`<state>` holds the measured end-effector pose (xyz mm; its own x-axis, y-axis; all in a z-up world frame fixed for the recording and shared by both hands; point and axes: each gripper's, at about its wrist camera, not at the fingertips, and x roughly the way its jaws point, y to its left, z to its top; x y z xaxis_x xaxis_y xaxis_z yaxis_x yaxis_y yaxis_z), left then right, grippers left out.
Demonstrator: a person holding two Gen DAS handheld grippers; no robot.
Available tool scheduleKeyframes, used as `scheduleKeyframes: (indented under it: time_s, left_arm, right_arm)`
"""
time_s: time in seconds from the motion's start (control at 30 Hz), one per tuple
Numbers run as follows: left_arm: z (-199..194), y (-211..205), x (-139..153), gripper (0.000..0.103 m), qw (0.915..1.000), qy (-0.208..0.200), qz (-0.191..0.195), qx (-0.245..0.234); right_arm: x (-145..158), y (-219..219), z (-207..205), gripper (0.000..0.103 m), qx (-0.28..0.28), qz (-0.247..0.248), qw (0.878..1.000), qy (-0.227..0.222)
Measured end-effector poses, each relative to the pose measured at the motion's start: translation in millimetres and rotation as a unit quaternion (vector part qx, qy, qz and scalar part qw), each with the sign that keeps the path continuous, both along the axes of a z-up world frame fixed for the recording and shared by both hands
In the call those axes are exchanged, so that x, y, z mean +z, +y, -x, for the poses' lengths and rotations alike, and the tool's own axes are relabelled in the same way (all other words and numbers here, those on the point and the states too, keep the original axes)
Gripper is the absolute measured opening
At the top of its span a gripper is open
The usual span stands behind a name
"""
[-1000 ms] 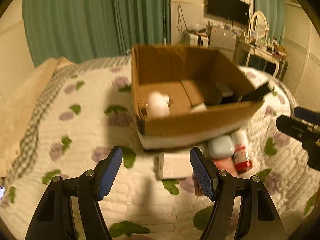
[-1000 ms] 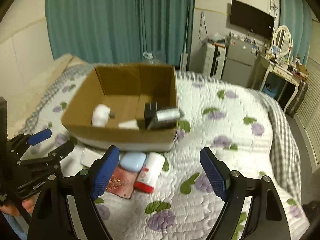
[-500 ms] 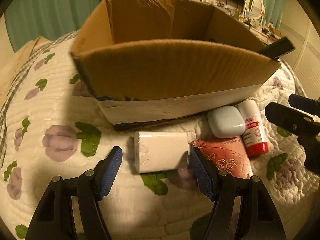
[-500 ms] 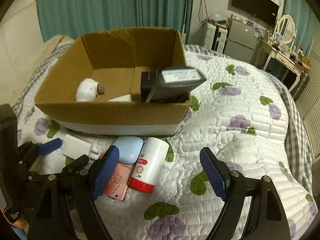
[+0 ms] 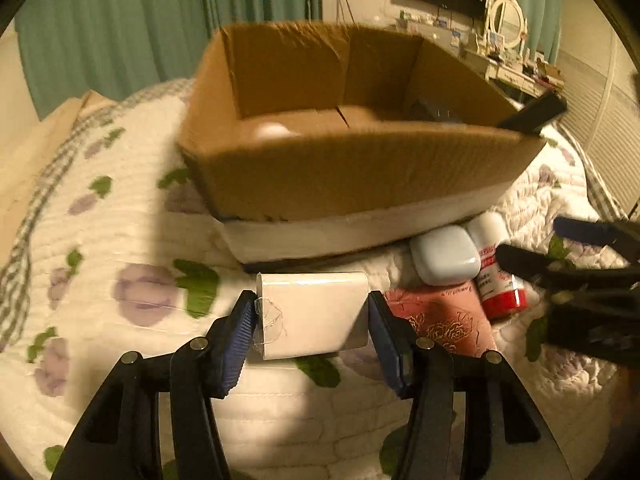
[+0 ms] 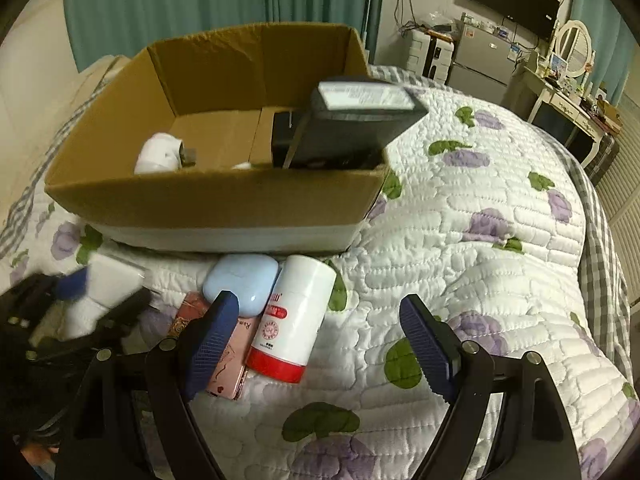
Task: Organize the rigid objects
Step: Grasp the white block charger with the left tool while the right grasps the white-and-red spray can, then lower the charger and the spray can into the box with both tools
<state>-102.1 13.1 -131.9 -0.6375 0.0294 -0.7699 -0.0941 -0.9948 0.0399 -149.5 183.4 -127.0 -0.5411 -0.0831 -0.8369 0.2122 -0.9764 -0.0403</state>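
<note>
In the left wrist view, the left gripper has its two blue pads pressed on the short ends of a white block. The block sits just in front of the cardboard box, above the flowery quilt. I think it is being lifted. To do this well, squeeze firmly, lift straight up, clear the near box wall, then let go over the bare floor inside. A blue case, a white bottle with a red cap and a pink phone wait beside it.

In the right wrist view, the right gripper is wide open and holds nothing. It hangs over the bottle. A black box leans on the far corner, so drop the block away from it.
</note>
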Motion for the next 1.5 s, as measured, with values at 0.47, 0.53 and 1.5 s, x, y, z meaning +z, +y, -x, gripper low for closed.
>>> scheduleKeyframes:
  time_s: [0.47,0.53,1.5]
  left_arm:
    - [10,-17,8,0.056,0.9998,0.011,0.003,0.016]
    - [10,-19,8,0.056,0.9998,0.009,0.000,0.017]
    - [-12,-5,142,0.056,0.9935,0.112,-0.023,0.006]
  right_arm:
    - [-38,-8,20,0.037,-0.012,-0.033,0.998,-0.050]
    - [-36,-8,21,0.037,-0.010,-0.029,0.999,-0.044]
    - [135,-18,-54,0.035,0.081,0.055,0.985,0.139]
